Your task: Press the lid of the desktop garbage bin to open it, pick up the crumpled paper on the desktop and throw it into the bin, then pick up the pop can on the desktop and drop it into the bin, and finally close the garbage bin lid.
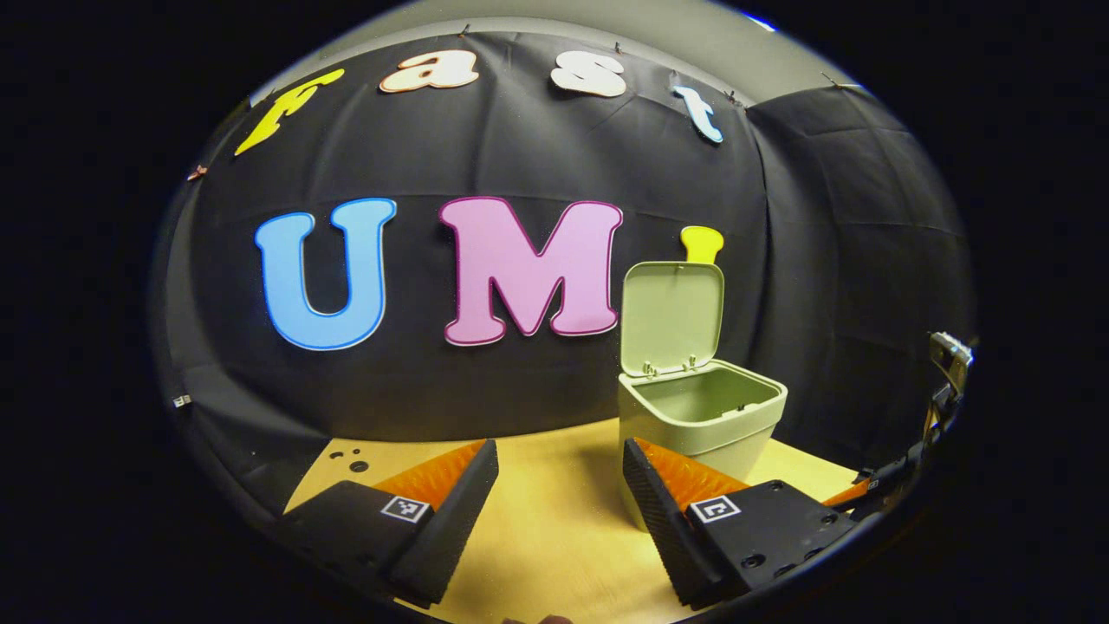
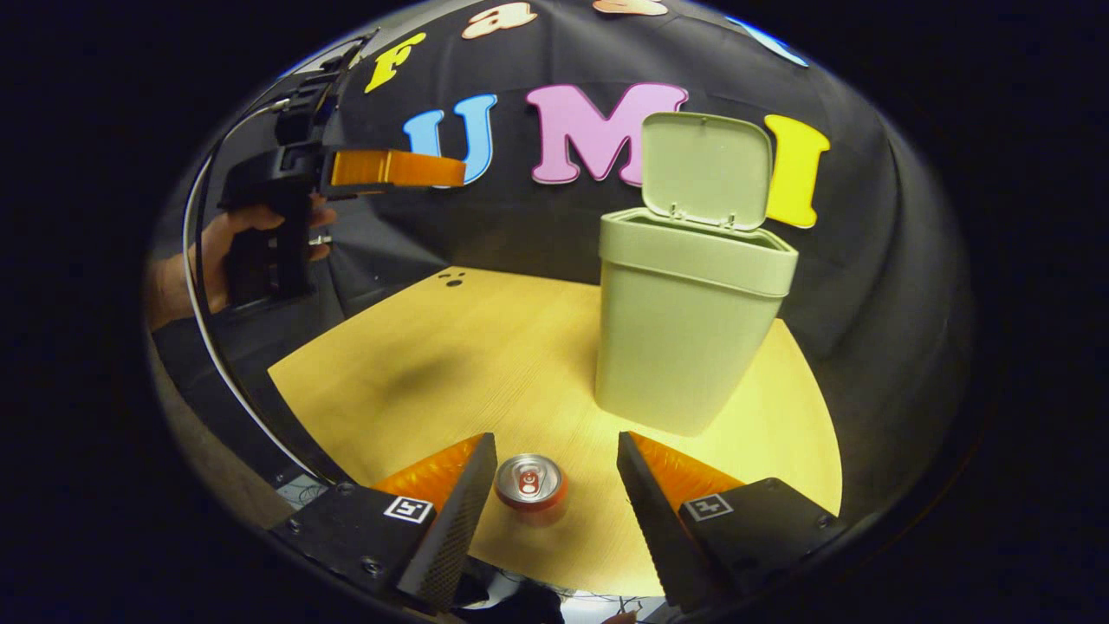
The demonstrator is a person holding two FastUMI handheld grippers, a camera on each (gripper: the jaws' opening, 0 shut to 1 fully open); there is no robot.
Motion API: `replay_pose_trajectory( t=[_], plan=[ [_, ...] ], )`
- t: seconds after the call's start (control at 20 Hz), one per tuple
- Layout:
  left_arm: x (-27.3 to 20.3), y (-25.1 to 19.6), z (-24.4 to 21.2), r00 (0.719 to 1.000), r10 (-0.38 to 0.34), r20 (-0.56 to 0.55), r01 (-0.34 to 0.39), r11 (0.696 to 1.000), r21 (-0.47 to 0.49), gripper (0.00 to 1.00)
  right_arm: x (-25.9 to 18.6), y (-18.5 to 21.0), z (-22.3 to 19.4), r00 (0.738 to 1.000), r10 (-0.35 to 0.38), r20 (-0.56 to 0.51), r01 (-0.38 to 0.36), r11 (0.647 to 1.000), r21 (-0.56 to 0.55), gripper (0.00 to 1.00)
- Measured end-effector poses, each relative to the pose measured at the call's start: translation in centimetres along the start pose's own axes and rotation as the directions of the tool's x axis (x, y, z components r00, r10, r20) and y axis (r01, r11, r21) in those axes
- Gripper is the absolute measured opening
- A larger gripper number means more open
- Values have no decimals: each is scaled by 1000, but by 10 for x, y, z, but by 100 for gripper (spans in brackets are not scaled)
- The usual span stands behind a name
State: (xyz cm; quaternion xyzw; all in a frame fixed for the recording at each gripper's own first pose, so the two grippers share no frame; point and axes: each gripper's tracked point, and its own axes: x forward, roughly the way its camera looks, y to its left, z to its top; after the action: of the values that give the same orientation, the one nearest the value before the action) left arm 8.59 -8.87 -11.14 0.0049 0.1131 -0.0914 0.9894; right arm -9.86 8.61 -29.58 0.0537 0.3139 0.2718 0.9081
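Right gripper view, L to R: a hand point(image 2: 186, 273) holds the left gripper point(image 2: 394, 169) up high w/ fingers seen side-on, spread can't be told here. Right gripper point(image 2: 548, 490) fingers apart either side of the upright red aluminium pop can point(image 2: 530, 483), not touching it, on the light wooden tabletop point(image 2: 459, 347). Pale green plastic desktop bin point(image 2: 689, 325) just beyond, hinged lid point(image 2: 706, 169) up. Left gripper view: own fingers apart, holding nothing, bin at R.

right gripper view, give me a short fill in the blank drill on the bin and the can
1. The garbage bin has its lid standing ____.
2. The pop can stands upright between the ____ gripper fingers.
3. Those fingers are ____, not touching the can.

Missing words: open; right; open
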Motion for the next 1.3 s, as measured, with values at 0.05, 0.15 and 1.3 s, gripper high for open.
replay_pose_trajectory(
  t=[0.05,0.15,1.3],
  plan=[
    [-8,6,-4,1000,15,-6,-15,1000,-3,94,4,2,-4,1000,9,-17,-9,1000,-17,89],
    [-21,17,-12,999,41,-21,-42,999,-18,94,15,7,-16,998,22,-51,-24,999,-39,89],
    [-60,58,-40,987,146,-69,-149,987,-51,94,36,5,-41,986,32,-161,-38,999,-33,84]
  ],
)
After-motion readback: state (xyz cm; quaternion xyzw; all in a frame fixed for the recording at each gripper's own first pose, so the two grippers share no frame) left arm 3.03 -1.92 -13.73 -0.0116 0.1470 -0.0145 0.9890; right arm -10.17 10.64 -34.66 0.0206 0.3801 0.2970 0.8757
